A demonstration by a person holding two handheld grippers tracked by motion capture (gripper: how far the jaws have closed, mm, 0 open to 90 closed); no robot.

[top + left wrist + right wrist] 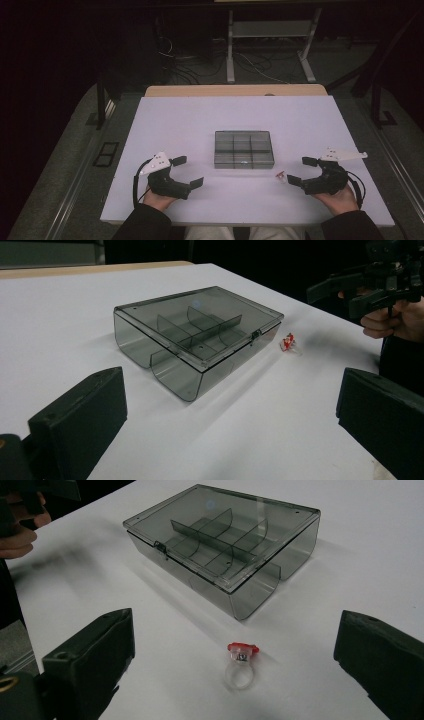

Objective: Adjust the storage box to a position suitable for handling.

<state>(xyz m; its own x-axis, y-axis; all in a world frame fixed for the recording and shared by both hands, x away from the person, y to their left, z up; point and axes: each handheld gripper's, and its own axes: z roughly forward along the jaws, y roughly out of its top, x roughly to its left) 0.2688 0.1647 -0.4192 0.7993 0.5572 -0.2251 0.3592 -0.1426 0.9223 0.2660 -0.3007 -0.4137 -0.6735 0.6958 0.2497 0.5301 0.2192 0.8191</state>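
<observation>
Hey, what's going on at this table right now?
A person sits at a white table with a gripper in each hand. Both the left gripper and the right gripper are open and hold nothing. Between them sits a smoky plastic box with dividers, its lid shut. A small clear ring with a red top lies on the table just ahead of the right gripper, apart from the box.

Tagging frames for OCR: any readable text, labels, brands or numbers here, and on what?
No readable text in any view.
Smoky grey transparent plastic compartment box: no label or brand; a pale glare spot shows on its closed lid.
Clear plastic ring with a red top: a tiny dark mark under the red part, too small to read.
White table top: blank.
Grey three-cornered plates on the left gripper and right gripper: small dots, no lettering.
</observation>
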